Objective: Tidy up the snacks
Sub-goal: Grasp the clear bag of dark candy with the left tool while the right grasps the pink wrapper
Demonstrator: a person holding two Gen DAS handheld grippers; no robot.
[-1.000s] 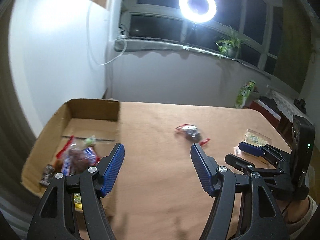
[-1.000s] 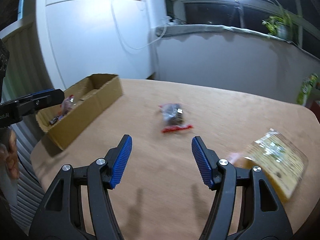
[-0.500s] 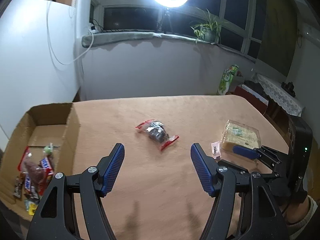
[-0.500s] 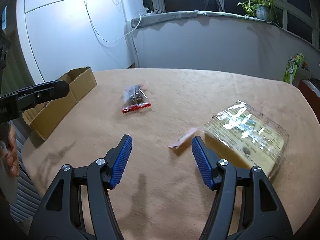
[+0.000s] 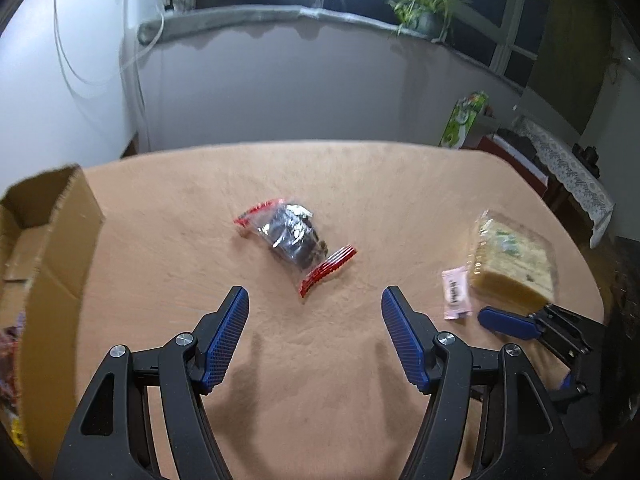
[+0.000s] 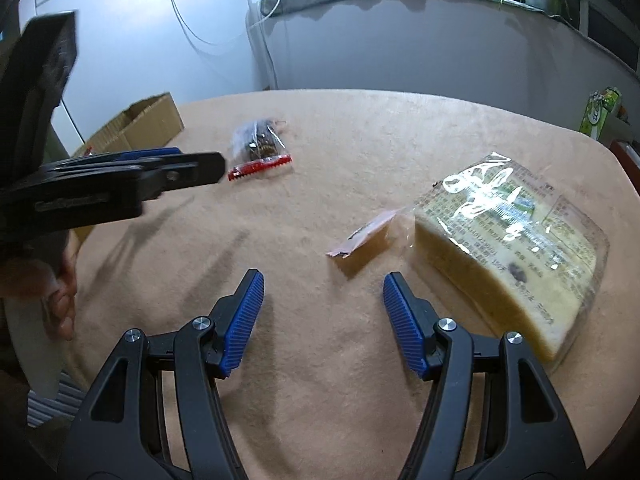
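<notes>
1. The left gripper [image 5: 315, 312], a black clamp with ribbed blue pads, is seen with its jaws spread apart and nothing between them; only the bare tan tabletop [image 5: 320, 380] lies under the gap.
2. Just beyond those jaws, a clear snack packet with red crimped ends and dark contents [image 5: 295, 239] is laid flat on the table, touched by neither pad.
3. An open brown cardboard box [image 5: 60, 248] is stood at the table's left edge in the left wrist view; colourful wrappers are glimpsed inside at the frame's margin, though they are too cropped and blurred to be identified.
4. The right gripper [image 6: 323, 312], of the same black and blue make, is likewise held with jaws apart and empty above the table.
5. Just to the right of its right pad, a large clear-wrapped block of pale yellow sliced bread or cake [image 6: 516, 256] is rested on the table, printed label uppermost.
6. A small pink sachet [image 6: 366, 236] is lain just beside that block's left end, ahead of the right gripper's gap.
7. In the right wrist view the left gripper is seen from the side at the left, held by a hand [image 6: 60, 292], with the red-ended packet beyond its tip.
8. A potted green plant [image 5: 424, 12] is stood on the window ledge behind.
</notes>
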